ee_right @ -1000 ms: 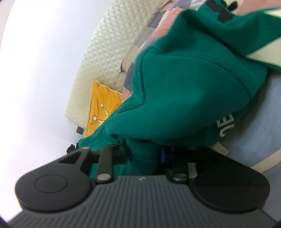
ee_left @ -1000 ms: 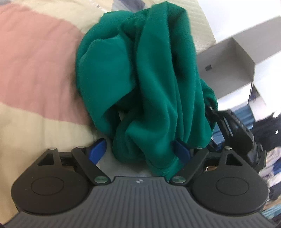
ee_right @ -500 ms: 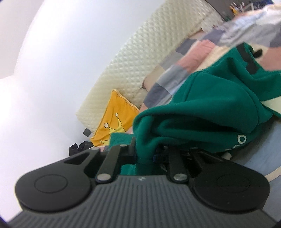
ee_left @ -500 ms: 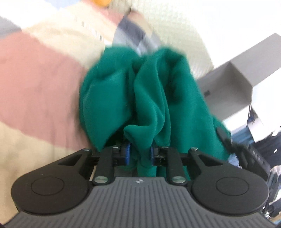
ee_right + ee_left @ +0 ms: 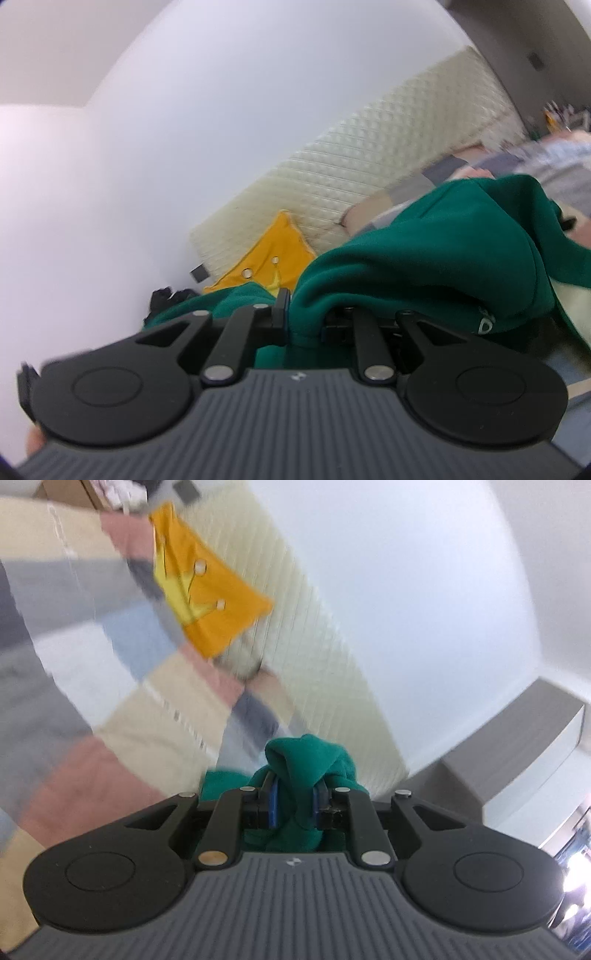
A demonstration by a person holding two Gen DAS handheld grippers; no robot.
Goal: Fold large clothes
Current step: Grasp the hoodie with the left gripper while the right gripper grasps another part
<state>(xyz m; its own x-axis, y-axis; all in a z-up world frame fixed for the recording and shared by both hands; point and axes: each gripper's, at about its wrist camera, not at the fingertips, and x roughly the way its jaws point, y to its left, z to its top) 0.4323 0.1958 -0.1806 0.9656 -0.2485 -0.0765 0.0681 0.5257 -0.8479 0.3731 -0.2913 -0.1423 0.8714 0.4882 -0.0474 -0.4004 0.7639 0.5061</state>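
The sweatshirt (image 5: 301, 764) at the lower middle of the left wrist view is deep green; in the right wrist view it (image 5: 424, 266) fills the right half, with pale lettering near its lower right edge. The cushion (image 5: 207, 590) at the upper left is orange-yellow with a lighter yellow crown and small white dots. The quilt (image 5: 92, 686) on the left is a patchwork of pink, cream, grey and light blue blocks. The headboard (image 5: 369, 173) is cream with a raised diamond pattern. The wall (image 5: 184, 129) is plain white. The grippers' bodies are black and grey-ribbed; the left gripper (image 5: 295, 805) has blue pads.
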